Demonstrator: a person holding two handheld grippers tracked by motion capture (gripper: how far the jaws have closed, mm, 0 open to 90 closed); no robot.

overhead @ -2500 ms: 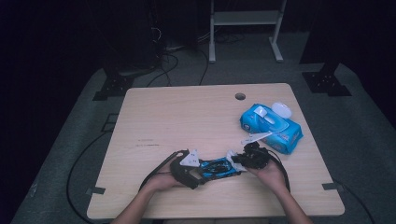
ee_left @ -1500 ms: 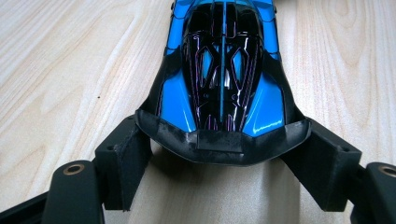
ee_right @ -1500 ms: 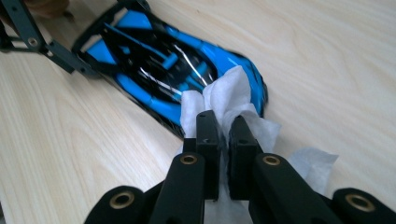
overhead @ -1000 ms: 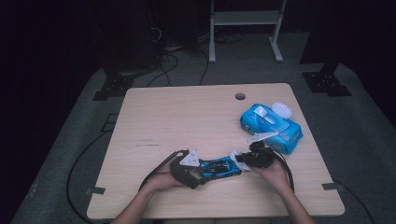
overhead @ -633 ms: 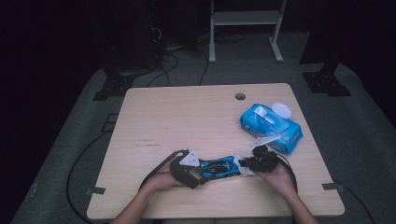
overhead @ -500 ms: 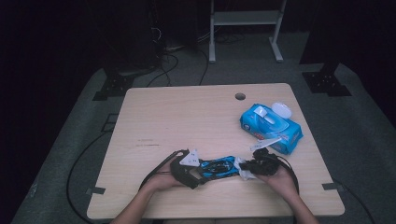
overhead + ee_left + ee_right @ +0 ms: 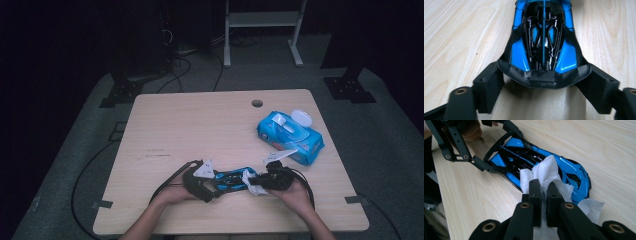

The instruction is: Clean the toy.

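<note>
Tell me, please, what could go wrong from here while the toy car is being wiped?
1. The left tool only straddles the blue toy car at its rear wing; its jaws have just been opening, so a firm wipe might push the car loose.
2. The right tool pinches the white wipe by a small fold, which might slip out mid-stroke.
3. The car's thin black wing could be strained if squeezed.
</note>
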